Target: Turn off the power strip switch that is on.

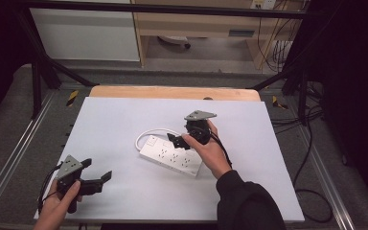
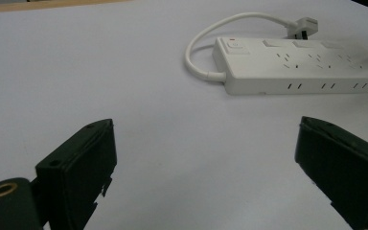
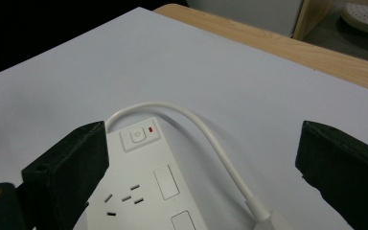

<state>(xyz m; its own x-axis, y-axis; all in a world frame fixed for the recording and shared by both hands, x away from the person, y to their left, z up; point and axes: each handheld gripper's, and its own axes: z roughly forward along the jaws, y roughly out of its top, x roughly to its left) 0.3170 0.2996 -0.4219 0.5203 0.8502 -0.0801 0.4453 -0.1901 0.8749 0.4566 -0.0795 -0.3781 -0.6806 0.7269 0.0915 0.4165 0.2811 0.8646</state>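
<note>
A white power strip (image 1: 172, 155) lies mid-table on the white sheet (image 1: 120, 115), and its short white cable (image 1: 146, 134) loops back to a plug (image 2: 304, 26). My right gripper (image 1: 178, 139) hovers open just over the strip's switch end. In the right gripper view the jaws stand wide apart either side of the switch (image 3: 137, 135) and the cable (image 3: 206, 129). My left gripper (image 1: 97, 170) is held open near the front left of the sheet, well clear of the strip. In the left gripper view the power strip (image 2: 297, 64) lies ahead to the right, with nothing between the jaws.
A wooden table edge (image 1: 172, 92) shows beyond the sheet. Black frame legs (image 1: 38, 81) stand at the far corners. Loose cables (image 1: 306, 143) trail on the floor at the right. A cabinet (image 1: 196, 24) stands behind the table.
</note>
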